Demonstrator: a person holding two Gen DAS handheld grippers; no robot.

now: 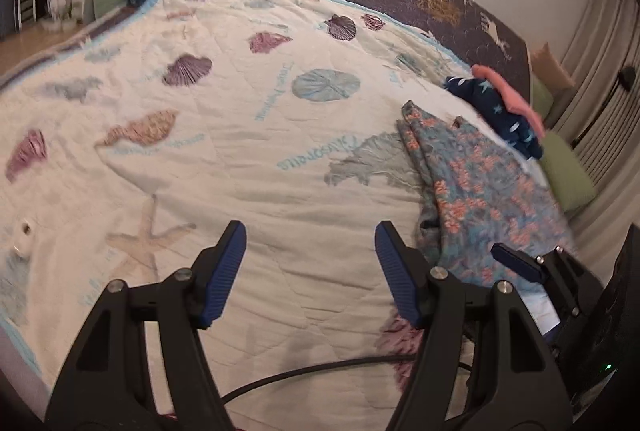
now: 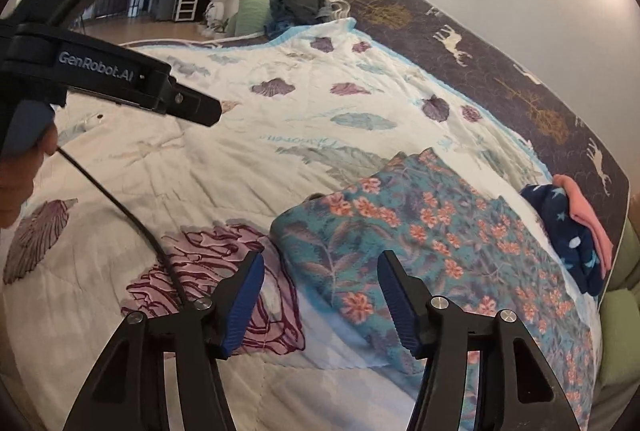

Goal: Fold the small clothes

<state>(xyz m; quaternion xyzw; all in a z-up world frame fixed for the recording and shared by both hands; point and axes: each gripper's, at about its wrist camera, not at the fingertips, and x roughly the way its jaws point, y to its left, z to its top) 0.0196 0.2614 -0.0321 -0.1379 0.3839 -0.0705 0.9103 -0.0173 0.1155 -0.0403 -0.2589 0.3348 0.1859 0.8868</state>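
A teal garment with orange flowers (image 2: 436,243) lies folded flat on the white seashell quilt (image 2: 280,135). It also shows at the right of the left wrist view (image 1: 480,187). My right gripper (image 2: 320,259) is open and empty, just above the garment's near left corner. My left gripper (image 1: 310,231) is open and empty over bare quilt (image 1: 240,135), left of the garment. The right gripper's fingers (image 1: 520,263) show at the left view's right edge. The left gripper's body (image 2: 120,79) shows at the upper left of the right view.
A navy star-print garment (image 2: 572,243) and a pink one (image 2: 588,215) lie stacked beyond the floral garment, near the bed's dark deer-print edge (image 2: 520,71). Green cushions (image 1: 568,171) sit off the right side. A black cable (image 2: 120,207) trails across the quilt. A heap of clothes (image 2: 296,3) lies at the far end.
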